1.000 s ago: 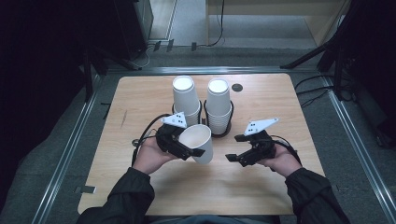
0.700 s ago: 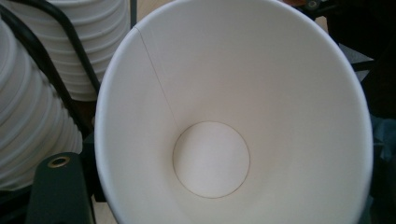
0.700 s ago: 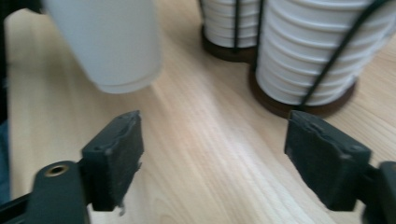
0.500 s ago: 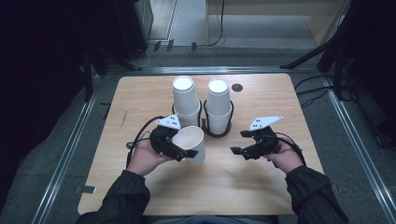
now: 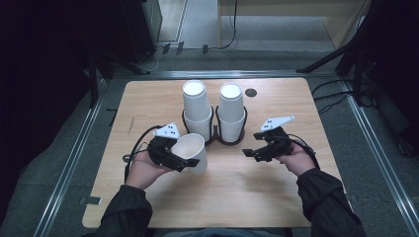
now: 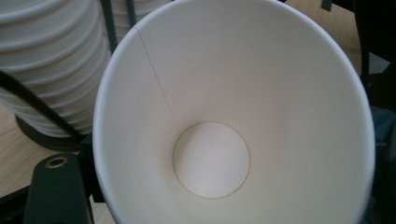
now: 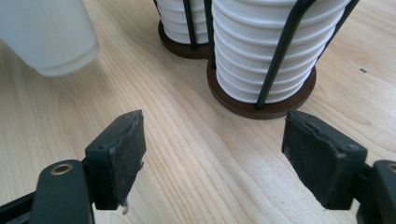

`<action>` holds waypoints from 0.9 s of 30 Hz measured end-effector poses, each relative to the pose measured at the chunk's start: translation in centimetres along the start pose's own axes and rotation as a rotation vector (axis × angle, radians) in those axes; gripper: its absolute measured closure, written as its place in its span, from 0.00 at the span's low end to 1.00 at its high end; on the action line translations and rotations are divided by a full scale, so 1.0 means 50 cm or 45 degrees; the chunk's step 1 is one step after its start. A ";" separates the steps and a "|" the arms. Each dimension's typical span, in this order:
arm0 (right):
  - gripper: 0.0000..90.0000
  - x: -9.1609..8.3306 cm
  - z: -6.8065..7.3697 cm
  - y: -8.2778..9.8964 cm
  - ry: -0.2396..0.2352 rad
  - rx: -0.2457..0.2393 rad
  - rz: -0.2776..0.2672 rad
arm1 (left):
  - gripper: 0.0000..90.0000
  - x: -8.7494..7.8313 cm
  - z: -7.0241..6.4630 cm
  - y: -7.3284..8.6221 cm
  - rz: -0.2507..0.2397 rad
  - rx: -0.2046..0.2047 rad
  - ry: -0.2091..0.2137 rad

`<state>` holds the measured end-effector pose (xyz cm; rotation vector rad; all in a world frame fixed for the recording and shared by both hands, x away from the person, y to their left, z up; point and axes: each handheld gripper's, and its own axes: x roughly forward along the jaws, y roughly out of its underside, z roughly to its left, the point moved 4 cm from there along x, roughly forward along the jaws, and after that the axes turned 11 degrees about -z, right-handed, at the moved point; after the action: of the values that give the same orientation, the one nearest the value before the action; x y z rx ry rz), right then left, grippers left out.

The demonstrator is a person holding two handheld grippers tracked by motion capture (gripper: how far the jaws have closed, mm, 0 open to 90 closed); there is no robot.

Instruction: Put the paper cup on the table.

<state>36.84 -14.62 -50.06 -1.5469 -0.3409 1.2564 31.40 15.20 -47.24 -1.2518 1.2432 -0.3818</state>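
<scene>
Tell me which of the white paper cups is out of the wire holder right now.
The single cup in the left gripper, tilted with its open mouth up, in front of the left stack. The other cups sit nested upside down in the holder's two stacks.

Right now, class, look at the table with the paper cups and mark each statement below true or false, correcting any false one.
1. The left tool holds a single paper cup. True.
2. The right tool grips a cup. False: its jaws stand open with nothing between them, above bare table.
3. Two cup stacks stand in a black wire holder. True.
4. The held cup is full of water. False: the left gripper view shows it empty, down to its round bottom.
5. The stacks stand mouth up. False: their closed bottoms face up.
</scene>
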 end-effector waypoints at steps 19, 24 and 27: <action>0.24 0.017 -0.028 -0.008 0.082 0.060 -0.015 | 0.20 -0.058 0.072 0.036 -0.030 -0.091 -0.123; 0.24 0.017 -0.031 -0.008 0.081 0.066 -0.018 | 0.20 -0.071 0.092 0.041 -0.038 -0.109 -0.149; 0.24 0.017 -0.030 -0.009 0.078 0.061 -0.022 | 0.20 -0.076 0.106 0.045 -0.032 -0.123 -0.158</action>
<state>38.61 -14.62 -50.30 -1.5347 -0.2826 1.1931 33.67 21.63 -48.22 -1.3539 1.1521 -0.2602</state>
